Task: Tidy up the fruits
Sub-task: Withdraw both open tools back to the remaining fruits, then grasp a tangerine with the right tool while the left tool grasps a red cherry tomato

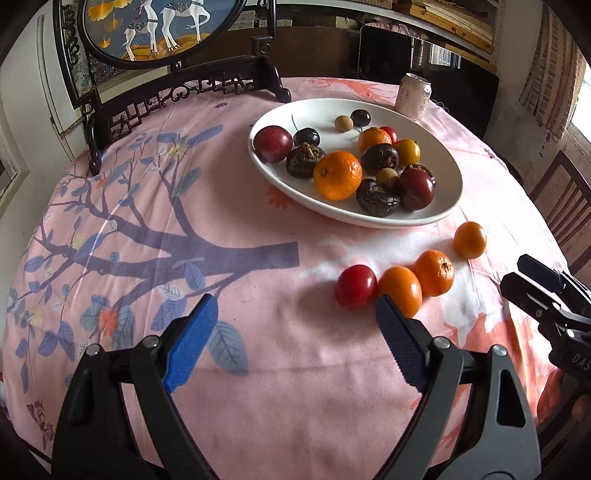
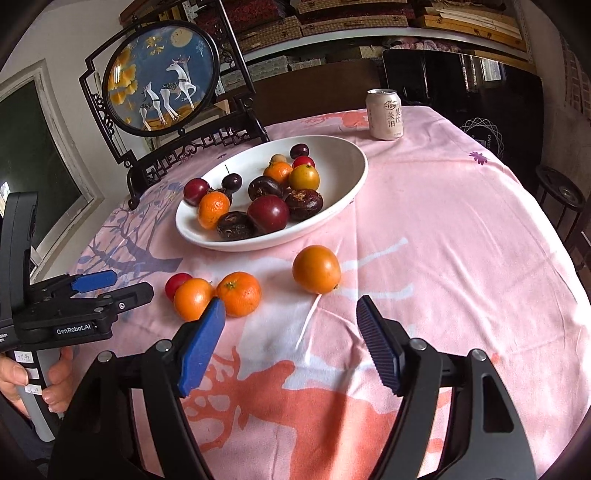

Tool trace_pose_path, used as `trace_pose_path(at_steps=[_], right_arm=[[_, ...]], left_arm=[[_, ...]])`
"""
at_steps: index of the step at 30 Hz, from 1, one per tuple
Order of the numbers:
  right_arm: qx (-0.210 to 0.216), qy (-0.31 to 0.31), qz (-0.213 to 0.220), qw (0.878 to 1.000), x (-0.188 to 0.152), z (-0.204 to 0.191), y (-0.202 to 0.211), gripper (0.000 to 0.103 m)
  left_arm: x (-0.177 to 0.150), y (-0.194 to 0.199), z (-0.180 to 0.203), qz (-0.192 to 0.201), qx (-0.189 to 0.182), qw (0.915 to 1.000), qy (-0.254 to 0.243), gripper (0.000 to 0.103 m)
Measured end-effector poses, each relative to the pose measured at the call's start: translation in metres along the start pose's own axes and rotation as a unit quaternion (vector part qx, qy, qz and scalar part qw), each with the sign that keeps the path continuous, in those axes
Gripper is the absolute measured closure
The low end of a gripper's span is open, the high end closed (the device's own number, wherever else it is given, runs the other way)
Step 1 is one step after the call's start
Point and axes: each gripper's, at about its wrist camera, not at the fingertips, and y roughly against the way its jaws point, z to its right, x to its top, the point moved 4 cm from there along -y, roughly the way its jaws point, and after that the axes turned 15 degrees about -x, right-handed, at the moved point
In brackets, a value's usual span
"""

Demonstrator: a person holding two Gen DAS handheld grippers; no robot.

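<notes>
Pink floral cloth (image 2: 443, 229) over the desk, carved dark screen (image 2: 162, 81) with deer behind, stacked shelves (image 2: 369, 18) above, chair (image 1: 565, 199) at right, daylight.

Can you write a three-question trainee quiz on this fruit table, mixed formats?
1. True or false: the right gripper holds a fruit.
2. How many fruits lie on the tablecloth outside the white plate?
   A) two B) four C) six
3. Fill in: the drink can stands ____ the plate, toward the table's far edge.

Key
1. False. Its fingers stand apart over bare cloth; the left gripper is open too.
2. B: red fruit, two oranges touching it in a row, one orange fruit apart.
3. Beyond.
</notes>
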Motion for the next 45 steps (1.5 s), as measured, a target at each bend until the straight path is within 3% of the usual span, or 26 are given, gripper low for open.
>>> trace_pose_path(at_steps=[4, 7, 13, 19, 22, 24, 31, 36, 45], right_arm=[[-0.002, 0.025, -0.003, 1.0, -0.006, -0.01, 0.001, 0.029], [-0.009, 0.064, -0.005, 0.998, -0.01, -0.022, 0.0, 0.029], [-0.032, 0.139, -0.004, 0.99, -0.015, -0.049, -0.01, 0.029], [-0.057, 0.196, -0.023, 0.979, -0.011, -0.067, -0.038, 0.041], [-0.043, 0.189, -0.032, 0.98, -0.004, -0.07, -0.052, 0.051], [-0.025, 0.176, -0.037, 0.983, 0.0, -0.071, -0.058, 0.065], [0.015, 0.131, -0.046, 0.99, 0.005, -0.062, -0.056, 0.066], [0.026, 0.121, -0.039, 0.992, 0.006, -0.059, -0.048, 0.066], [0.047, 0.103, -0.042, 0.993, 0.009, -0.052, -0.041, 0.066]], left_arm=[[-0.004, -0.002, -0.008, -0.009, -0.022, 0.9996, 0.017, 0.014], [-0.004, -0.003, -0.009, -0.006, -0.007, 1.0, 0.005, 0.014], [-0.006, -0.01, -0.01, -0.013, -0.019, 0.9997, 0.0, 0.014], [-0.007, -0.013, -0.025, -0.014, -0.031, 0.9993, 0.017, 0.014], [-0.005, -0.011, -0.029, -0.007, -0.027, 0.9994, 0.019, 0.014], [-0.003, -0.008, -0.029, 0.002, -0.024, 0.9996, 0.014, 0.014], [-0.005, -0.005, -0.018, -0.003, -0.035, 0.9993, -0.011, 0.014], [-0.011, -0.007, -0.006, -0.007, -0.011, 0.9982, -0.059, 0.014], [-0.015, -0.034, 0.001, -0.038, 0.003, 0.9964, -0.075, 0.017]])
